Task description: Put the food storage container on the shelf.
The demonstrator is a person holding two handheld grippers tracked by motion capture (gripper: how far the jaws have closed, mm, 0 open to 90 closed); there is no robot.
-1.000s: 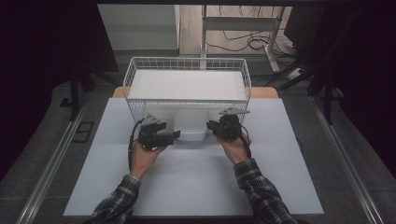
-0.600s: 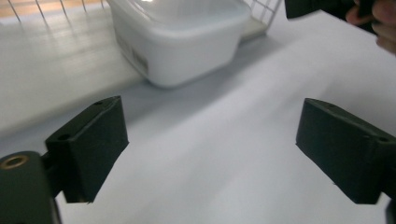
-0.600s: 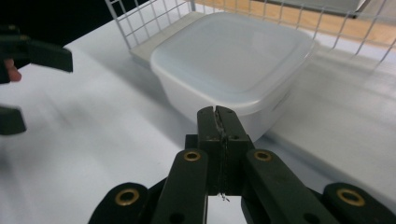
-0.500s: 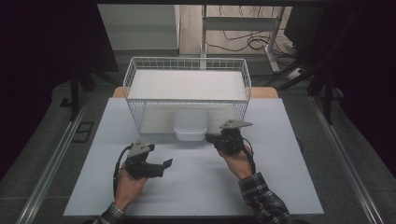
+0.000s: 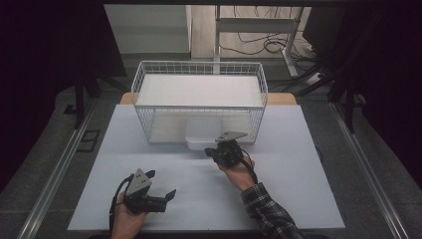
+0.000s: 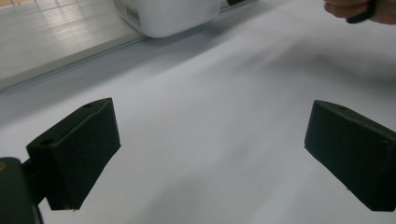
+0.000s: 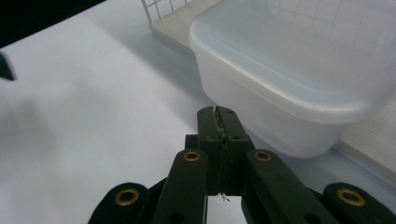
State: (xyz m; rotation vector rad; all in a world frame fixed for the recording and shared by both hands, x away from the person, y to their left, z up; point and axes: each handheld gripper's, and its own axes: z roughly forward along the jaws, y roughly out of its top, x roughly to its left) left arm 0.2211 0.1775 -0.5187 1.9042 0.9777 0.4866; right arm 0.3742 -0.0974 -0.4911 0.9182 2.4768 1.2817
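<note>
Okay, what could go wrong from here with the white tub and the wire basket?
1. The right gripper is shut with nothing between its jaws, right beside the white tub; a nudge could push the tub further under the wire basket rather than grip it.
2. The tub sits half under the basket's front edge, so lifting it might snag the wire.
3. The left gripper, jaws just opened and empty, is far from the tub, so it may give no support.

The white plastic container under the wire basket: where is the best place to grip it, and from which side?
Probably the container's protruding top rim on its near wall, approached from the person's side of the table. That end sticks out from under the wire basket, and the rim is thin enough for the jaws. The right hand-held gripper, shut now, is nearest; it must open first.
</note>
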